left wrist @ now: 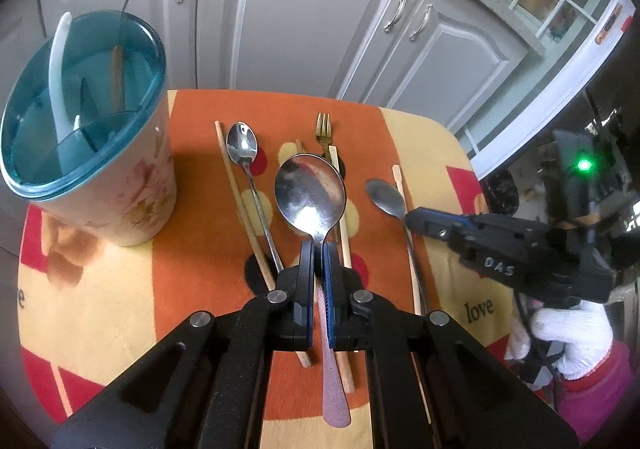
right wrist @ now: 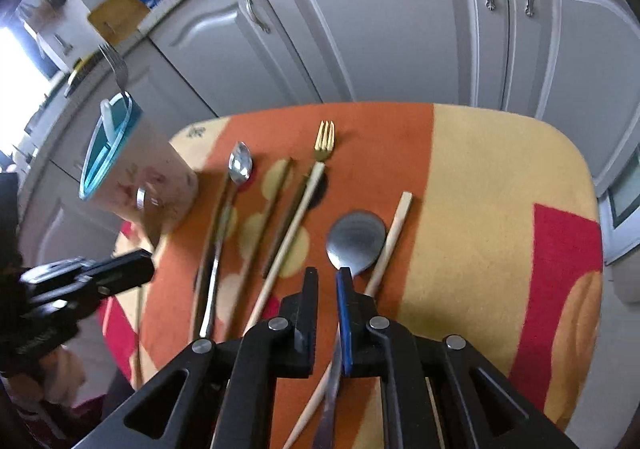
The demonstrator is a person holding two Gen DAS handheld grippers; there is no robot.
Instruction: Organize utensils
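The large spoon (left wrist: 311, 198) is clamped by its neck in the left hand-held gripper (left wrist: 318, 249), bowl pointing forward, pink handle trailing back beneath the fingers; its long axis runs along the gripper's line. The utensil holder (left wrist: 86, 137), blue-rimmed and divided, stands to the left and slightly ahead on the tabletop (left wrist: 432, 153), so the left hand is much the nearer, and I judge the spoon must swing that way and tip upright. The right hand-held gripper (right wrist: 327, 277) has its jaws narrowly parted around the neck of the grey spoon (right wrist: 356, 239); whether both pads press it, I cannot tell. Chopsticks (right wrist: 280, 249), a gold fork (right wrist: 323, 139) and a slim spoon (left wrist: 242, 145) lie between.
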